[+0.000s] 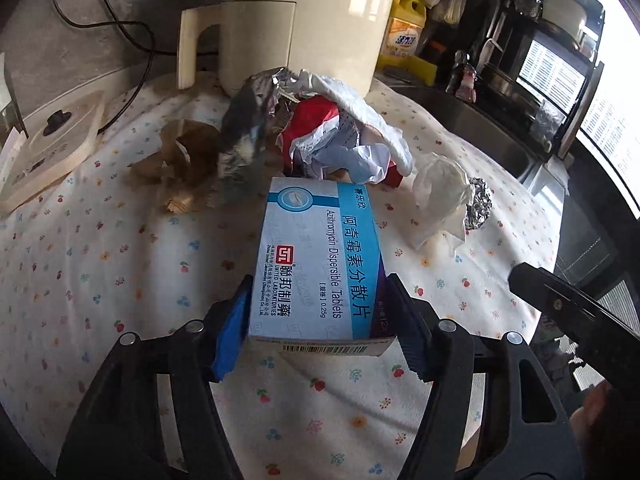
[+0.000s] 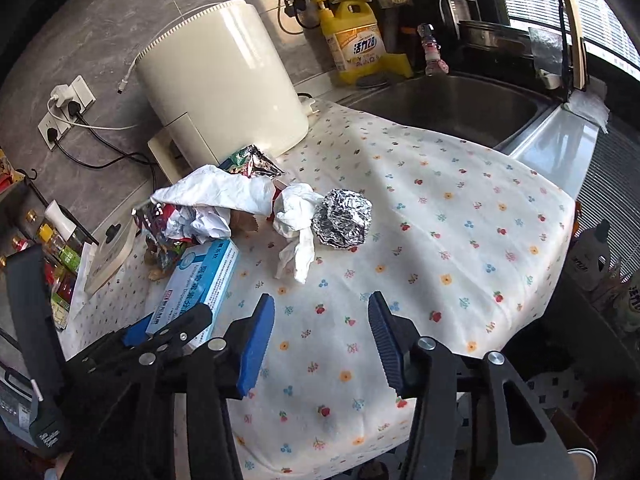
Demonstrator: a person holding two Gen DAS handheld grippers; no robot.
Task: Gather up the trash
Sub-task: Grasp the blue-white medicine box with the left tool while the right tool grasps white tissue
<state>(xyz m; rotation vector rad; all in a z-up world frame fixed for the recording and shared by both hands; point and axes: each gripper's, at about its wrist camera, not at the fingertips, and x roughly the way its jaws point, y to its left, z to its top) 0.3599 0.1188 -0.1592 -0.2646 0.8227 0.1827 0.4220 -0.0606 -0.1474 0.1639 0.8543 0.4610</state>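
Clamping the medicine box (image 1: 316,264) at its near end, left gripper (image 1: 320,320) with blue pads against both long sides — long axis running straight ahead up the frame toward the trash heap (image 1: 320,128) by the cream appliance (image 1: 296,20). Smooth printed cardboard, rigid, rectangular. Standing wide open and holding nothing, right gripper (image 2: 322,320), low centre of its frame; crumpled tissue (image 2: 296,220) and foil ball (image 2: 342,218) touching each other just above it on the floral tablecloth (image 2: 440,240) — soft limp paper, creased shiny metal. Nearer those two, judging by the view: the right.

"Azithromycin Dispersible Tablets" on medicine box (image 1: 316,264)
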